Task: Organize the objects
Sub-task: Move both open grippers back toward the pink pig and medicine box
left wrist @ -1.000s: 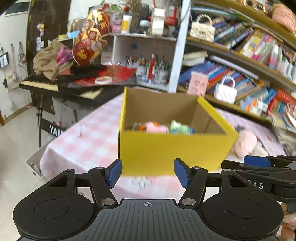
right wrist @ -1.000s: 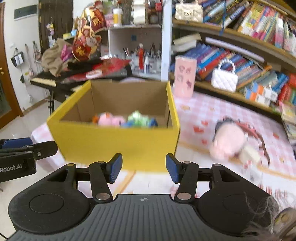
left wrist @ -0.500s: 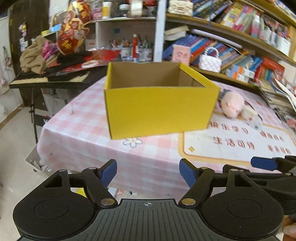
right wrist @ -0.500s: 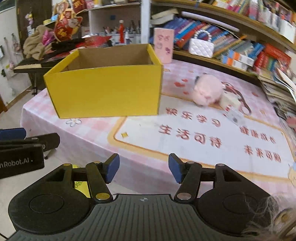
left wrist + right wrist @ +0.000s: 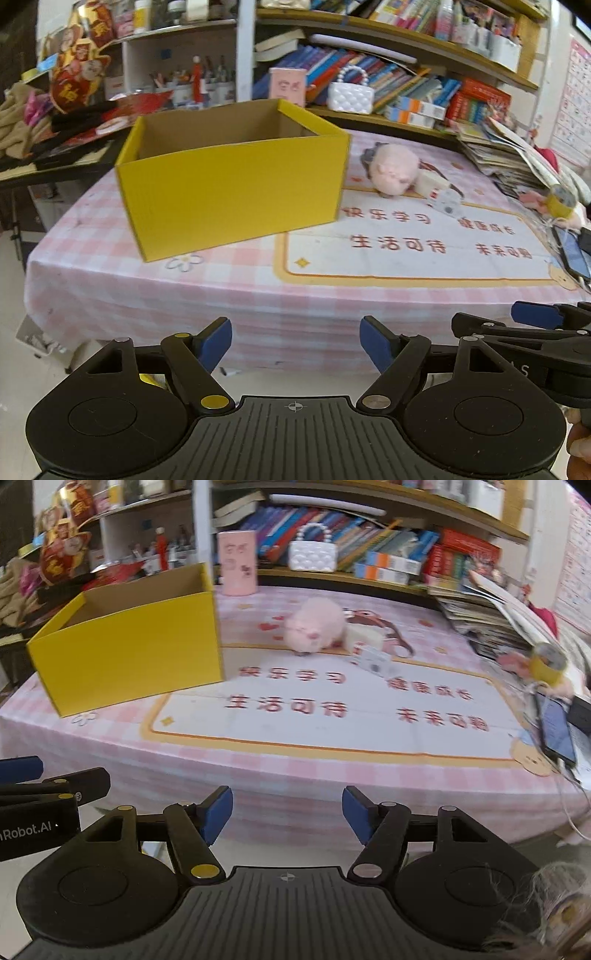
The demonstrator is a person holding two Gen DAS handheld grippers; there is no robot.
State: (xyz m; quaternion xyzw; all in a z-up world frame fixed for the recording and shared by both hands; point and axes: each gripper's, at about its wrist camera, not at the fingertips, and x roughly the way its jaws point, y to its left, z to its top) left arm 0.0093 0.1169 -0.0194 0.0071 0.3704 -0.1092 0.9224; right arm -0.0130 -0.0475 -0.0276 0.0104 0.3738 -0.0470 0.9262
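Observation:
An open yellow cardboard box [image 5: 232, 192] [image 5: 129, 664] stands on the left part of the pink checked table; its inside is hidden from this low angle. A pink plush toy [image 5: 393, 173] [image 5: 317, 627] lies to its right, beside a small white object [image 5: 445, 201] [image 5: 373, 661]. My left gripper [image 5: 295, 332] hangs open off the table's front edge, with nothing between its fingers. My right gripper [image 5: 288, 805] is beside it, also in front of the edge, its jaws opening and empty.
A white learning mat [image 5: 406, 258] with red characters covers the table's middle. A yellow tape roll [image 5: 546, 664], a phone [image 5: 557, 731] and stacked papers crowd the right end. Bookshelves stand behind, with a white handbag [image 5: 351, 94]. A cluttered keyboard sits at the left.
Both grippers have pulled back from the box and sunk below the table's front edge. Their jaws have spread wider. The toys inside the box have dropped out of sight.

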